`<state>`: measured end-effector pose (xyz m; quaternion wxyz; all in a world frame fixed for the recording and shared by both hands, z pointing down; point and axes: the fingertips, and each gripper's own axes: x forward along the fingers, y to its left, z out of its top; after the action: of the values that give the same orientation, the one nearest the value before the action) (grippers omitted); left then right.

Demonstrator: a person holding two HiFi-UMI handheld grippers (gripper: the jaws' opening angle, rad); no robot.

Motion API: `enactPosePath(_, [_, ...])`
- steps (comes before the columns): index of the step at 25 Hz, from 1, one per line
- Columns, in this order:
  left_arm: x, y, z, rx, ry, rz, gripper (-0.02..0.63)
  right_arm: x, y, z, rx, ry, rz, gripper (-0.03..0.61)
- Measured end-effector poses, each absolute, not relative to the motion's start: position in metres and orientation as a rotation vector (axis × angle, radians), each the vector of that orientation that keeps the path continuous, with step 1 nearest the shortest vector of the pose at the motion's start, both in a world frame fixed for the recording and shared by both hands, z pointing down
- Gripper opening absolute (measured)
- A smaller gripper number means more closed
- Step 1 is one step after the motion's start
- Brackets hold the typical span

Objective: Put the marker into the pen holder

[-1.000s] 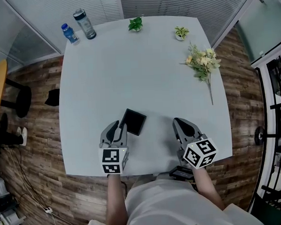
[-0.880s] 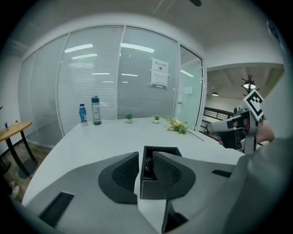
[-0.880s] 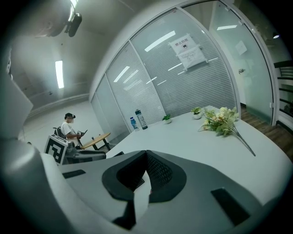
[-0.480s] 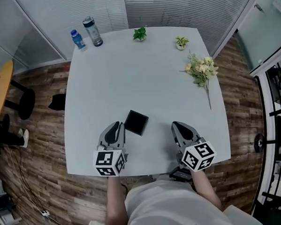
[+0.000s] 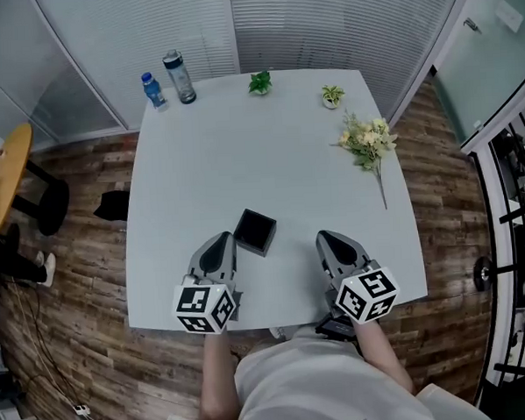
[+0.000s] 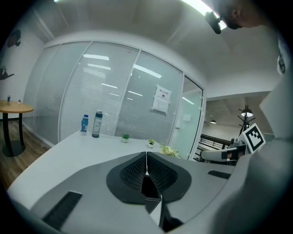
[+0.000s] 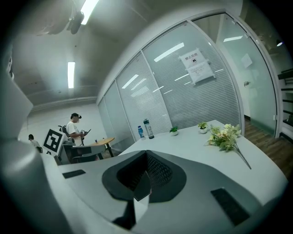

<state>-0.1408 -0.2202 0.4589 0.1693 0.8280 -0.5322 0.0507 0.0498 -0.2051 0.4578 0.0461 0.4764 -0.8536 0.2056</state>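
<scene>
Black pen holder [image 5: 254, 232] stood on the white counter [image 5: 268, 152], just ahead and right of my left claw [image 5: 218, 244], farther from my right claw [image 5: 328, 241]. Both claws were closed, gripping nothing. No marker showed in any view; its axis was unknown.

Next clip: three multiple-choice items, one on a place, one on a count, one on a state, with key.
1. Where is the black pen holder? A. at the far edge B. just ahead of the left gripper C. at the right edge
2. How many bottles stand on the table? A. one B. two C. four
3. How do the jaws of the left gripper and the right gripper stand? A. both apart B. one holds something C. both together, nothing between
Key: B, it lies just beyond that gripper's tips; B, a blue one and a taller grey one; C, each gripper view shows them touching.
</scene>
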Motion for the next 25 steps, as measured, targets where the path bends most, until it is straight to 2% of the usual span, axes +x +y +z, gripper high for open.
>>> enactPosePath(10, [-0.136, -0.2, 0.422, 2.41, -1.515, 0.087, 0.011, 0.054, -0.183, 0.427, 1.508, -2.65, 0.532, 0.015])
enactPosePath(25, [-0.125, -0.183, 0.421, 2.429, -1.49, 0.112, 0.011, 0.059, -0.166, 0.421, 1.52, -2.652, 0.504, 0.015])
